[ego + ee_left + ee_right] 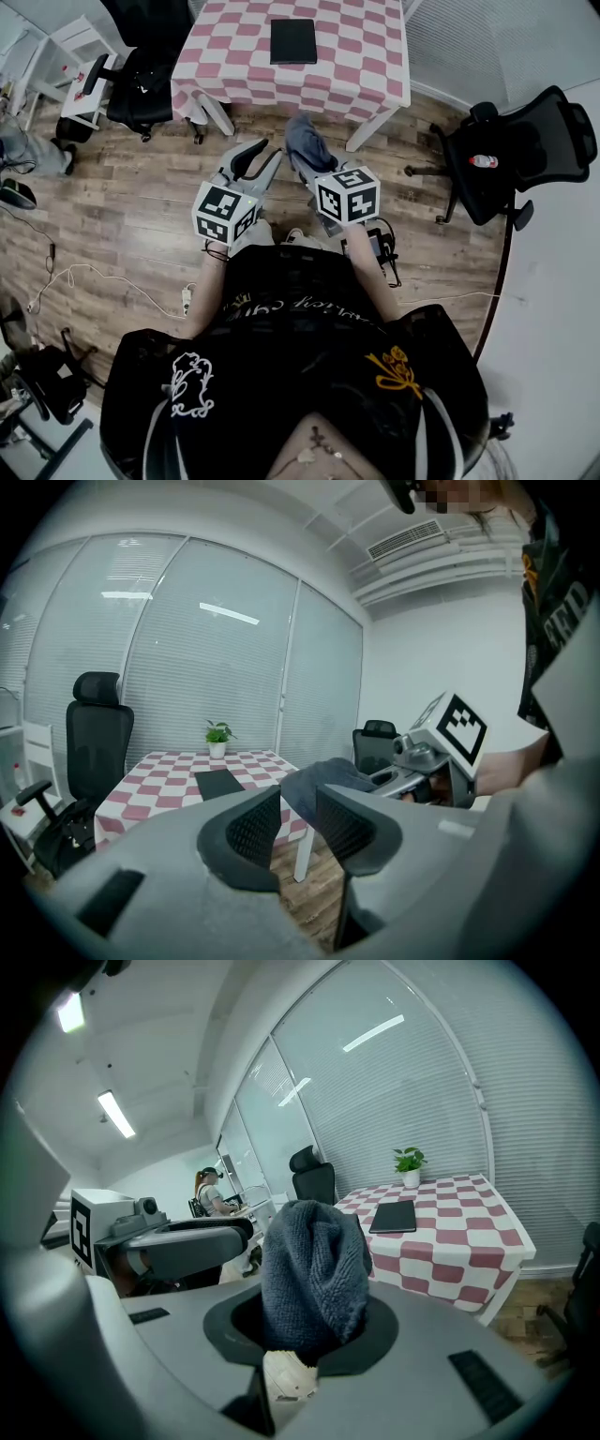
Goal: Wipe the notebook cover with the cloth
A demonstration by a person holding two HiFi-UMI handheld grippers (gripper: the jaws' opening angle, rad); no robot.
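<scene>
A black notebook (293, 40) lies flat on the pink-and-white checked table (356, 66) ahead of me, also seen as the notebook (217, 783) in the left gripper view and the notebook (394, 1216) in the right gripper view. My right gripper (305, 155) is shut on a grey terry cloth (302, 139), which stands bunched up out of the jaws as the cloth (314, 1274). My left gripper (248, 164) stands open beside it with nothing between its fingers (253, 832). Both grippers hang over the wooden floor, short of the table's near edge.
A black office chair (141, 56) stands left of the table. Another chair (525, 141), at the right, has a small bottle (483, 161) on its seat. Cables (84, 277) trail on the floor at left. A potted plant (217, 735) sits at the table's far end.
</scene>
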